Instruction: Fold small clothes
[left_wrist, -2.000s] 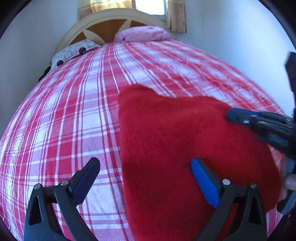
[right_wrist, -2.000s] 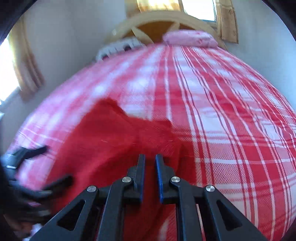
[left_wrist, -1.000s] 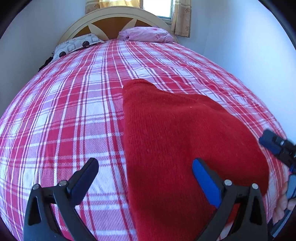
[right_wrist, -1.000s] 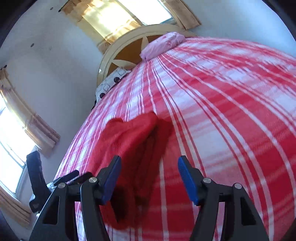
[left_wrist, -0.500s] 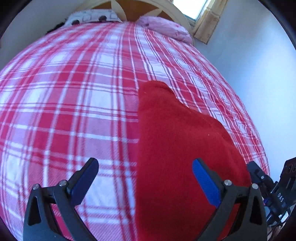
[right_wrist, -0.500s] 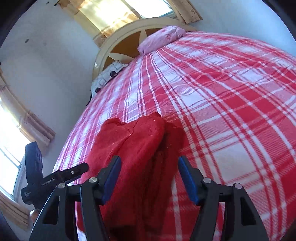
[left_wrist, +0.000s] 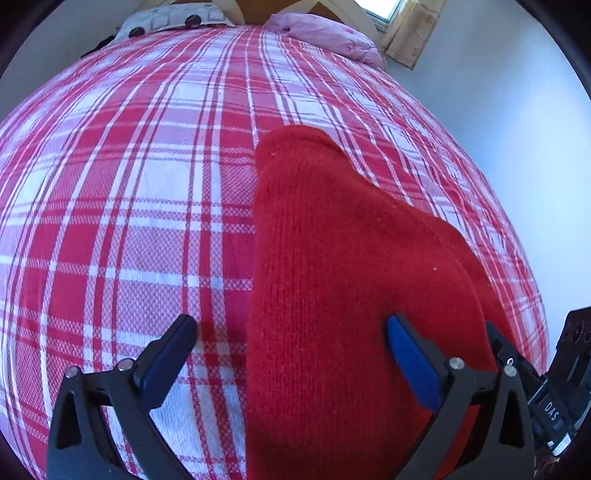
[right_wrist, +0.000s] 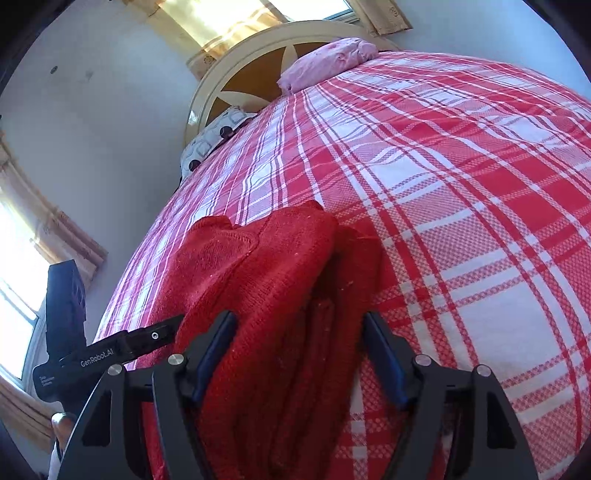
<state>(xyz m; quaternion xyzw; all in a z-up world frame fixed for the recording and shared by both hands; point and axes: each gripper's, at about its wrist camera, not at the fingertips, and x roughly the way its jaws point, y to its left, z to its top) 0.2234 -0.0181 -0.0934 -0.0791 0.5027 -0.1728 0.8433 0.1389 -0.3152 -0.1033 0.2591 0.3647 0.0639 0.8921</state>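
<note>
A red knitted garment (left_wrist: 332, 280) lies on a bed covered with a red-and-white plaid bedspread (left_wrist: 129, 192), near the foot end, with its narrow end pointing toward the headboard (right_wrist: 251, 77).

In the left wrist view, going from left to right: bare plaid cloth fills the left half; the left claw (left_wrist: 291, 343) stands wide, its left finger over bare bedspread and its right, blue-padded finger (left_wrist: 413, 354) over the red knit. The garment's straight left edge runs up between the two fingers, and neither pad presses on it. Further right the garment slopes down toward the bed's edge, where the black body of the other tool shows against the pale wall. At the top, a patterned pillow (left_wrist: 166, 22) lies left and a pink pillow (left_wrist: 325, 33) right.

In the right wrist view, far left, curtains hang by a bright window. Beside them the left tool, black with white lettering, reaches its tip to the garment's left side, and part of a hand (right_wrist: 64, 424) shows beneath it. Next comes the garment (right_wrist: 266, 280), folded into layers with a dark crease running along it. The right claw (right_wrist: 299, 354) straddles this folded part with its jaws opening; the left pad sits against the knit, the right pad stands apart from it. To the right, plaid bedspread stretches to the frame's edge.
</note>
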